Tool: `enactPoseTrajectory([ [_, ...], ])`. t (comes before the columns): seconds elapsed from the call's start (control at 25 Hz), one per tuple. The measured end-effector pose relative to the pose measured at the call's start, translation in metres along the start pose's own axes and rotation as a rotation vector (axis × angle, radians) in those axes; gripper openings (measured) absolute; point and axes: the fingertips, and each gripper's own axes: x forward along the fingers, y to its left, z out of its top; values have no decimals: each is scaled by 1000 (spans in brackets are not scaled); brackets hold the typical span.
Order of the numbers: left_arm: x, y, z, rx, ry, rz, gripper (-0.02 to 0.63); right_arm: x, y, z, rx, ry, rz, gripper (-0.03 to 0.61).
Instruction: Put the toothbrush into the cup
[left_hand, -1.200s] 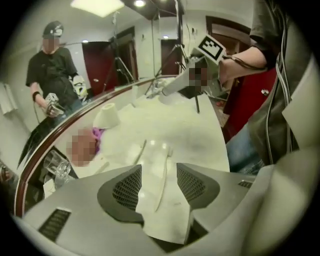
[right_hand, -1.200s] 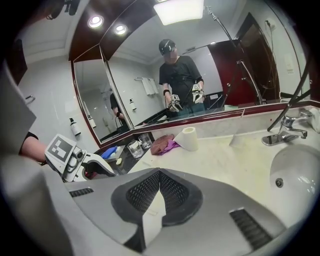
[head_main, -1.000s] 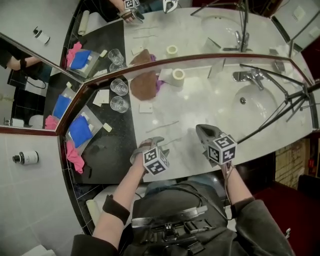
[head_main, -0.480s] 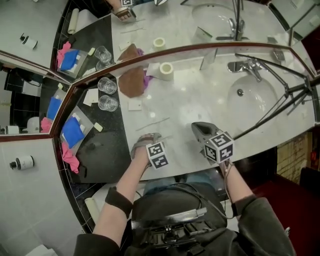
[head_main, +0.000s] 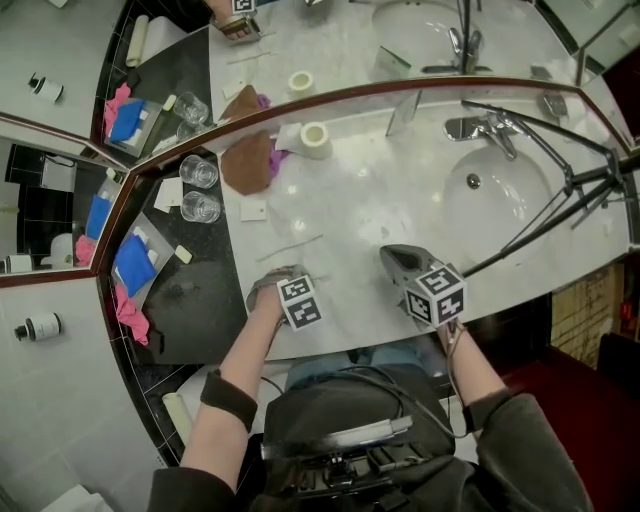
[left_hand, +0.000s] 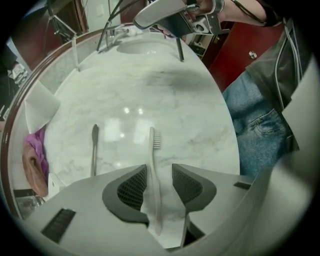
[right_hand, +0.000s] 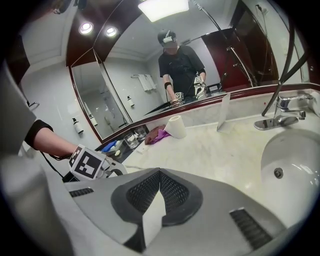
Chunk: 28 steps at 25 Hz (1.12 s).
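A white toothbrush (left_hand: 152, 165) lies flat on the marble counter between the jaws of my left gripper (left_hand: 154, 186), which points straight down at it. Those jaws have just been closing. The handle sits beside the left pad, with a gap to the right pad. In the head view the left gripper (head_main: 270, 291) covers this brush. A second, grey toothbrush (left_hand: 94, 150) lies to its left (head_main: 295, 245). Two glass cups (head_main: 199, 171) (head_main: 202, 207) stand on the black counter section at the far left. My right gripper (head_main: 396, 262) hovers over the counter, shut and empty (right_hand: 159, 187).
A brown cloth (head_main: 246, 160) and a toilet roll (head_main: 315, 140) sit by the mirror. The sink (head_main: 490, 195) and faucet (head_main: 480, 128) are at the right, crossed by black tripod legs (head_main: 560, 215). A tray with a blue pack (head_main: 134, 265) and a pink cloth (head_main: 128, 310) lies at the left.
My left gripper has come down onto the counter near its front edge. The right gripper has shifted slightly, and the head view has drifted, so the counter items sit further left and higher.
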Motion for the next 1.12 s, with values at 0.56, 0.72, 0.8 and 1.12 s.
enactPoseTrajectory([
  [0.56, -3, 7, 1, -8, -12, 17, 26, 1, -11, -2, -13, 15, 26, 21],
  [0.72, -6, 7, 4, -25, -29, 38, 26, 3, -11, -2, -18, 17, 40, 21],
  [0.8, -12, 9, 7, -65, -56, 60, 26, 5, -10, 0, -21, 17, 49, 21],
  [1.12, -79, 31, 35, -314, -360, 235, 26, 8, -6, 20, -65, -2, 81, 21],
])
